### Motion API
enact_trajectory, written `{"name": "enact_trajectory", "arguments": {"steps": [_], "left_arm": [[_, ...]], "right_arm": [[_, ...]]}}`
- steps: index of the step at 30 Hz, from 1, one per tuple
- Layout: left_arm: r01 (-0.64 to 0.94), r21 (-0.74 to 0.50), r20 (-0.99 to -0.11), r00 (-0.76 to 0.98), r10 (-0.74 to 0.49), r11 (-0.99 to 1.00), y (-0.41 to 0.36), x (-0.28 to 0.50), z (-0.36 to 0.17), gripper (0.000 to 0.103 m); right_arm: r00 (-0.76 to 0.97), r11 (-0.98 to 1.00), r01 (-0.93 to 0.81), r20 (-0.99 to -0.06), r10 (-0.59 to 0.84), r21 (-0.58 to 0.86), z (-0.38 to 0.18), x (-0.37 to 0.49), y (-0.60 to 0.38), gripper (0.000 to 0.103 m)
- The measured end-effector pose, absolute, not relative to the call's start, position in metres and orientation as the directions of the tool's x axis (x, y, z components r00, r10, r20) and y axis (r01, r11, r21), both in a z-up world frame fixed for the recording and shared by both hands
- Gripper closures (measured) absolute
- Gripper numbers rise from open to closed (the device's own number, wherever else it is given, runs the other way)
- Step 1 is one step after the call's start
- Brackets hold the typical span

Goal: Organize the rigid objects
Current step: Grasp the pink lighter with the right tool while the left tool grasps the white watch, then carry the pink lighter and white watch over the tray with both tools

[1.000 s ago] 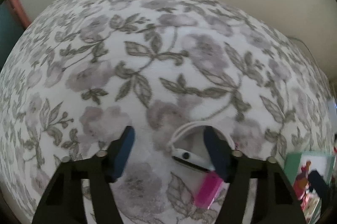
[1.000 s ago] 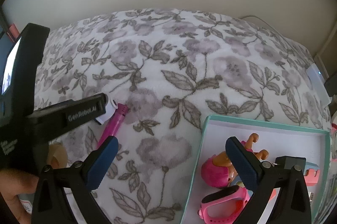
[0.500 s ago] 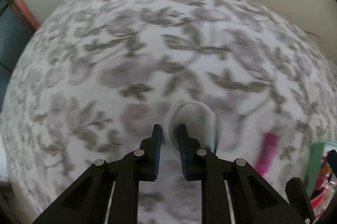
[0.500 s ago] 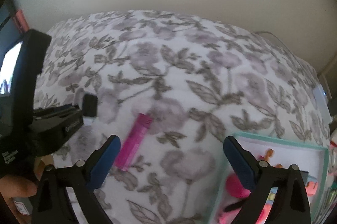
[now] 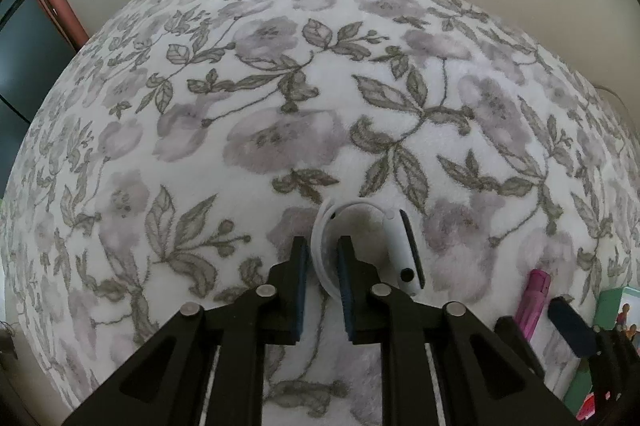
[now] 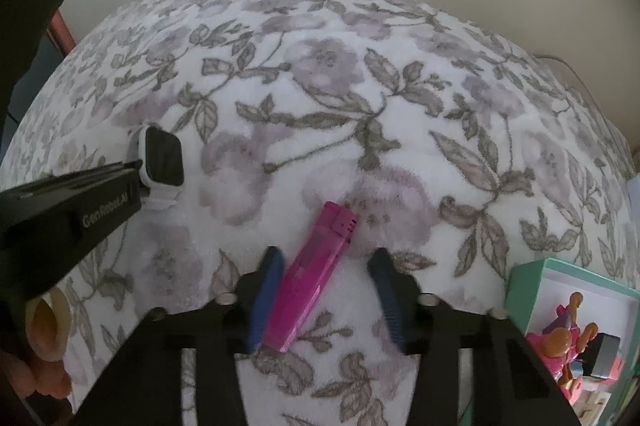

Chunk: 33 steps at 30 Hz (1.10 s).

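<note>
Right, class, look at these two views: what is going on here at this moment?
A person is tidying small items off a floral blanket, a claw in each hand. The left claw has pinched the strap of a white smartwatch, which lies on the blanket. The right claw is closing around a pink lighter; one pad is at its side, the other not yet touching. A teal box at the right edge already holds a pink doll and other bits.
</note>
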State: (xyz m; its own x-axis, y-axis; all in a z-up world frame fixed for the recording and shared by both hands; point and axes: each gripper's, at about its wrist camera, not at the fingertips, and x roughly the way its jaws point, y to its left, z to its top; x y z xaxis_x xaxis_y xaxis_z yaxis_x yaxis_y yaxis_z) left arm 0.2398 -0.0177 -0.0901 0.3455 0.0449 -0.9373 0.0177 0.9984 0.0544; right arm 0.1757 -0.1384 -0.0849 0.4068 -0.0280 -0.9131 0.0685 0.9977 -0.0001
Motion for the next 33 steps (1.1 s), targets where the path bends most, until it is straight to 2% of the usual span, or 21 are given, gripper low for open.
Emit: {"name": "enact_trajectory", "arguments": {"steps": [2, 4, 12, 22, 33], "left_arm": [[0.021, 0.059, -0.936, 0.348, 0.048, 0.998, -0.019, 0.24, -0.09, 0.092], [0.026, 0.058, -0.935, 0.351, 0.046, 0.998, -0.021, 0.239, -0.089, 0.093], [0.023, 0.014, -0.946, 0.323, 0.006, 1.0, -0.023, 0.222, -0.082, 0.095], [0.056, -0.004, -0.945, 0.325, -0.022, 0.998, -0.042, 0.175, -0.046, 0.097], [0.192, -0.003, -0.919, 0.386, -0.078, 0.981, -0.088, 0.104, -0.003, 0.097]], "right_arm": [[0.404, 0.997, 0.076, -0.914, -0.031, 0.0, -0.085, 0.176, -0.14, 0.079], [0.401, 0.997, 0.082, -0.916, -0.022, 0.012, -0.084, 0.173, -0.144, 0.082], [0.38, 0.987, 0.129, -0.924, 0.044, 0.1, -0.078, 0.152, -0.161, 0.082], [0.42, 0.964, 0.196, -0.904, 0.084, 0.18, -0.039, 0.089, -0.186, 0.082], [0.457, 0.93, 0.317, -0.889, 0.02, 0.184, -0.002, 0.01, -0.236, 0.082]]}}
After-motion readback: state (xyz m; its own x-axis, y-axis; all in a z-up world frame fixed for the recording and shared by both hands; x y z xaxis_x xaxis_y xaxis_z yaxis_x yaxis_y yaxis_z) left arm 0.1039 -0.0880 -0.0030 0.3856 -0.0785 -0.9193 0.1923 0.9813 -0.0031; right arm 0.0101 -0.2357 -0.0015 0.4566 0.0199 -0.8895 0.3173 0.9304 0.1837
